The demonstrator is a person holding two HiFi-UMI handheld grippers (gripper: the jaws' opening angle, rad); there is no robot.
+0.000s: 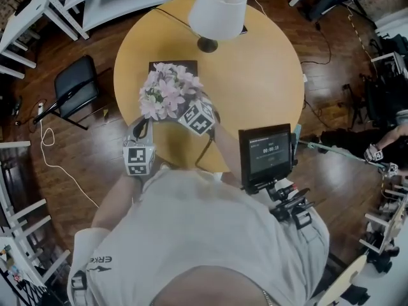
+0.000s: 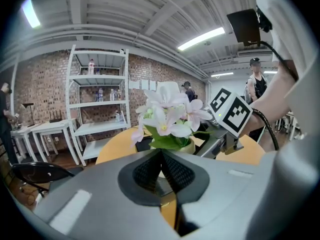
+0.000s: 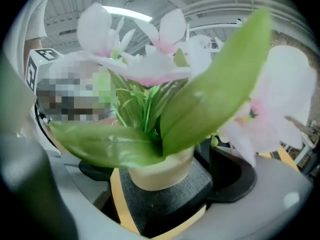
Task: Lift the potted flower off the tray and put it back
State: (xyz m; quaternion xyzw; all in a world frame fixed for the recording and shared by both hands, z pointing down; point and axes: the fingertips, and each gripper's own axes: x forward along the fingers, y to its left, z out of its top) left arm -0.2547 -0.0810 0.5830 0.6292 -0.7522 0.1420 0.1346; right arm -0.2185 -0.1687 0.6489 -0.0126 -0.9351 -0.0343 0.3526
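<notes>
The potted flower (image 1: 167, 91), pink-white blooms in a cream pot (image 3: 160, 169), appears to stand on the dark square tray (image 1: 173, 65) on the round yellow table (image 1: 255, 75). My right gripper (image 3: 162, 176) is open, with one jaw on each side of the pot and a gap at both. The tray (image 3: 165, 204) shows under the pot. In the head view the right gripper (image 1: 189, 112) reaches in from the near right, its tips hidden under the blooms. My left gripper (image 2: 161, 156) is shut and empty, held just short of the flower (image 2: 167, 121) at the table's near edge (image 1: 141, 134).
A lamp with a white shade (image 1: 217, 11) stands behind the tray. A small screen (image 1: 266, 155) hangs at my chest. A black chair (image 1: 73, 88) sits left of the table, with white shelves (image 2: 97, 104) beyond. People (image 2: 257, 81) stand at the far right.
</notes>
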